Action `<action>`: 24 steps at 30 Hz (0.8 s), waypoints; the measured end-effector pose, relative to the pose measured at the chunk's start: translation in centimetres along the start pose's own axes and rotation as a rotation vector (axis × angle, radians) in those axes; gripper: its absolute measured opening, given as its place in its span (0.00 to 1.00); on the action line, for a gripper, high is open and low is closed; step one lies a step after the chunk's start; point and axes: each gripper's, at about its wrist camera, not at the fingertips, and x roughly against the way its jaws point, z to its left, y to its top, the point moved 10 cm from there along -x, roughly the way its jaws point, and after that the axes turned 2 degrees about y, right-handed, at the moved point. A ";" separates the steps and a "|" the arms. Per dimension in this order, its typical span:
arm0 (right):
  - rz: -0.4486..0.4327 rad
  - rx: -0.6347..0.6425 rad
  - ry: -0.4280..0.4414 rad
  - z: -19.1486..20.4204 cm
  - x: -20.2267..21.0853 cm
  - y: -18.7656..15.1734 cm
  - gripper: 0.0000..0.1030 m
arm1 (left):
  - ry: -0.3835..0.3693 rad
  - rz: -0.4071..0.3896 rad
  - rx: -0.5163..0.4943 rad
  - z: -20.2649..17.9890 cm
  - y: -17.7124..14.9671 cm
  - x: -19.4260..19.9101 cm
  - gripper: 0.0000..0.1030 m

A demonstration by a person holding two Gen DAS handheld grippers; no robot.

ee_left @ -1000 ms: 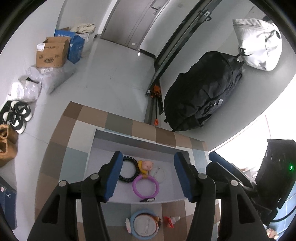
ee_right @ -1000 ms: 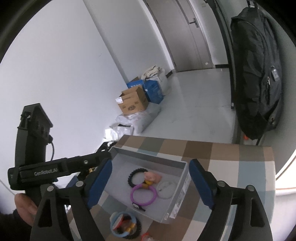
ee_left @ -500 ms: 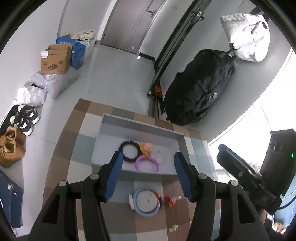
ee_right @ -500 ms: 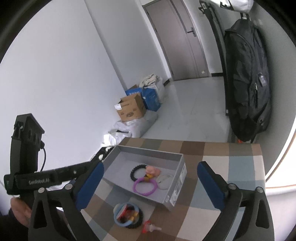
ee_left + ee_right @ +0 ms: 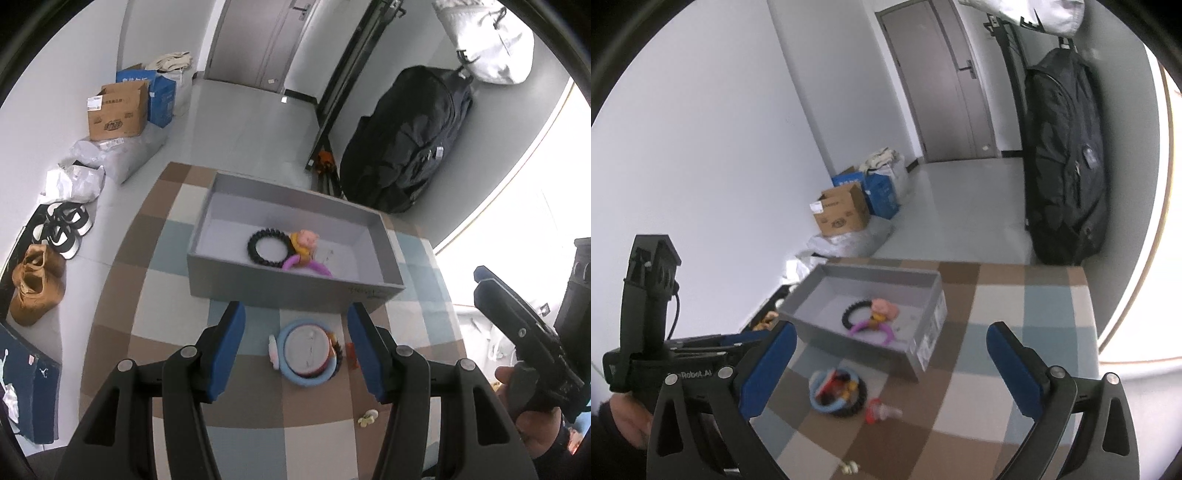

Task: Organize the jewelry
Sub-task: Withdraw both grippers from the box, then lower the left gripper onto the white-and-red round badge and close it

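A grey open box (image 5: 280, 291) (image 5: 916, 354) stands on the checked tabletop. In it lie a black bead bracelet (image 5: 269, 246) (image 5: 855, 312), a purple ring (image 5: 314, 266) (image 5: 871, 330) and a pink and yellow charm (image 5: 304, 242) (image 5: 882, 308). In front of the box lies a pile: a light blue ring (image 5: 308, 352) (image 5: 831, 391) with a white disc, dark beads and a small red piece (image 5: 351, 354) (image 5: 882, 411). A small pale charm (image 5: 367, 415) (image 5: 849, 468) lies nearer. My left gripper (image 5: 297, 332) is open and empty above the pile. My right gripper (image 5: 892, 354) is open and empty, higher and to the right.
The table's right edge (image 5: 1089, 302) meets a bright window. A black backpack (image 5: 406, 140) (image 5: 1065, 166) hangs past the far edge. On the floor at left are cardboard boxes (image 5: 118, 110) (image 5: 842, 216), bags and shoes (image 5: 37, 280).
Both grippers have drawn back and up from the box. The left one now stands over the blue ring pile. The right jaws have spread wider.
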 end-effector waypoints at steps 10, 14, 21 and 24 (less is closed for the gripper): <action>0.044 0.017 -0.037 0.0 0.8 -2.8 1.00 | 0.034 0.075 -0.059 -0.4 -2.3 -1.3 0.51; 0.057 -0.009 -0.043 -0.4 0.7 -3.5 1.00 | 0.031 0.115 -0.077 -1.0 -3.1 -1.9 0.51; 0.071 -0.001 -0.054 -0.3 0.5 -3.9 1.00 | 0.021 0.099 -0.099 -1.6 -3.1 -2.2 0.51; 0.071 -0.003 -0.053 -0.4 0.4 -3.9 1.00 | 0.002 0.090 -0.110 -2.1 -3.1 -2.1 0.45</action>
